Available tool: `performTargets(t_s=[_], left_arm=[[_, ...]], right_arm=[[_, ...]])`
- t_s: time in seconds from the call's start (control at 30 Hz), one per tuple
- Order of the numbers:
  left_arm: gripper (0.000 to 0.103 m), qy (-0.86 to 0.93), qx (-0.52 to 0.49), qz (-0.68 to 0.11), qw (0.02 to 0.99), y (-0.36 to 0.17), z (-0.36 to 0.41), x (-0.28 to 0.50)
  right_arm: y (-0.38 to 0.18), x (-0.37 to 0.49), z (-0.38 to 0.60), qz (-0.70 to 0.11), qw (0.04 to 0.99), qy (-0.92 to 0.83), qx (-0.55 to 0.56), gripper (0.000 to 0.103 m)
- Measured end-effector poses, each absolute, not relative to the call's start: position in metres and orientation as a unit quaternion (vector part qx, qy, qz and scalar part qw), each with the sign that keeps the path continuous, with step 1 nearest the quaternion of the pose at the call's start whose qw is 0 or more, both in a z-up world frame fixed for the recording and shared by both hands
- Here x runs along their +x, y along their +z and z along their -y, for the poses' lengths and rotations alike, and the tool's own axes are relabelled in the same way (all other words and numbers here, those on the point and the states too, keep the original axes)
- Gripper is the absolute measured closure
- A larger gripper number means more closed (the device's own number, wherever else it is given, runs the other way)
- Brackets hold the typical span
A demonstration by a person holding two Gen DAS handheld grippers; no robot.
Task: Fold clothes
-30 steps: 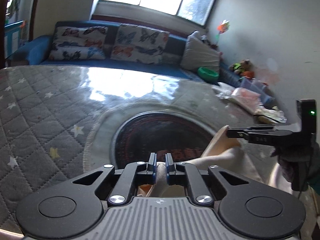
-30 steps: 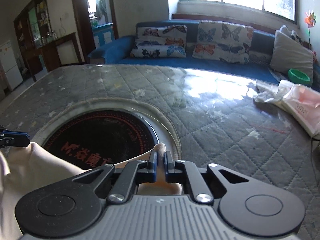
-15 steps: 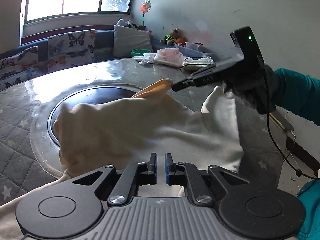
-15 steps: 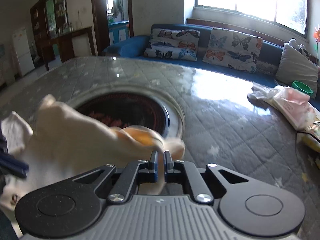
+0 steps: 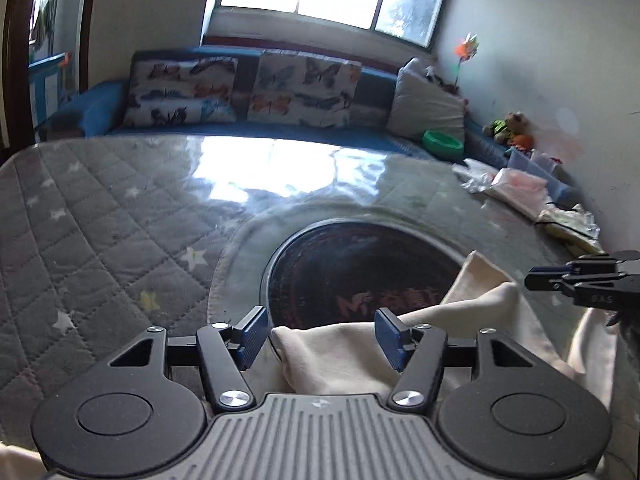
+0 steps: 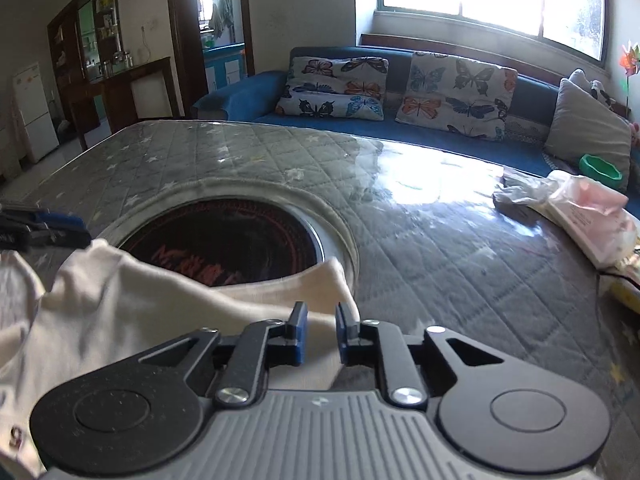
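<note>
A cream garment (image 5: 340,356) lies rumpled on the grey quilted table (image 5: 100,220), partly over the round dark inset (image 5: 360,264). My left gripper (image 5: 322,336) is opening wide. A fold of the garment sits between its blue pads without touching them. In the right wrist view my right gripper (image 6: 322,332) is opening a little over the garment's edge (image 6: 120,300), and cloth shows through the narrow gap, unpinched. The right gripper (image 5: 534,280) also shows at the right edge of the left wrist view, beside the garment's raised corner. The left gripper (image 6: 76,228) appears at the far left of the right wrist view.
Plastic bags and a pink packet (image 6: 580,212) lie at the table's right side. Behind the table stand a blue sofa (image 6: 248,88) with butterfly cushions and a green bowl (image 6: 600,168). A glossy clear sheet covers the table top.
Both grippers were shut on the garment, lifted off the table half a second ago. Now their jaws have parted, the left widely, and the garment rests on the table.
</note>
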State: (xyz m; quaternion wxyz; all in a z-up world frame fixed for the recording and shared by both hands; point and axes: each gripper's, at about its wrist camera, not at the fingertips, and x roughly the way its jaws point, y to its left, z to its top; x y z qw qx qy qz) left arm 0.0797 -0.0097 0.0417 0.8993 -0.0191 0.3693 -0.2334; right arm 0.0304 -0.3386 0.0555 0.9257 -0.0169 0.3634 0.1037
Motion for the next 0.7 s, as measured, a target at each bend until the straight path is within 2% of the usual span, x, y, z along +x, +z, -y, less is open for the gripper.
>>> performTargets(t_s=[0.13, 0.17, 0.2, 0.23, 0.27, 0.37, 0.5, 0.53, 0.57, 0.7], left_arm=[[0.043, -0.241, -0.017, -0.388, 0.889, 0.029, 0.013, 0.089], [0.047, -0.242, -0.016, -0.39, 0.888, 0.026, 0.014, 0.089], [0.054, -0.245, -0.016, -0.39, 0.888, 0.024, 0.014, 0.09], [0.071, -0.248, -0.018, -0.39, 0.887, 0.024, 0.013, 0.09], [0.081, -0.25, -0.02, -0.39, 0.886, 0.024, 0.012, 0.09], [0.093, -0.257, -0.027, -0.386, 0.886, 0.027, 0.011, 0.087], [0.095, -0.283, -0.037, -0.362, 0.888, 0.039, 0.01, 0.074], [0.095, -0.294, -0.04, -0.354, 0.887, 0.043, 0.01, 0.069], [0.095, -0.306, -0.041, -0.346, 0.886, 0.047, 0.01, 0.063], [0.095, -0.355, -0.032, -0.316, 0.879, 0.06, 0.011, 0.037]], right_arm=[[0.05, 0.053, 0.337, -0.369, 0.924, 0.102, 0.001, 0.082], [0.048, 0.059, 0.337, -0.371, 0.923, 0.105, 0.003, 0.082], [0.046, 0.065, 0.336, -0.372, 0.922, 0.109, 0.005, 0.081], [0.043, 0.07, 0.335, -0.373, 0.921, 0.109, 0.006, 0.08], [0.04, 0.076, 0.333, -0.376, 0.921, 0.107, 0.004, 0.078], [0.033, 0.085, 0.33, -0.381, 0.919, 0.097, 0.002, 0.073], [0.026, 0.09, 0.331, -0.39, 0.916, 0.096, 0.006, 0.077], [0.026, 0.089, 0.332, -0.389, 0.916, 0.098, 0.007, 0.09], [0.027, 0.088, 0.332, -0.386, 0.917, 0.099, 0.005, 0.097], [0.038, 0.072, 0.335, -0.362, 0.926, 0.108, 0.013, 0.097]])
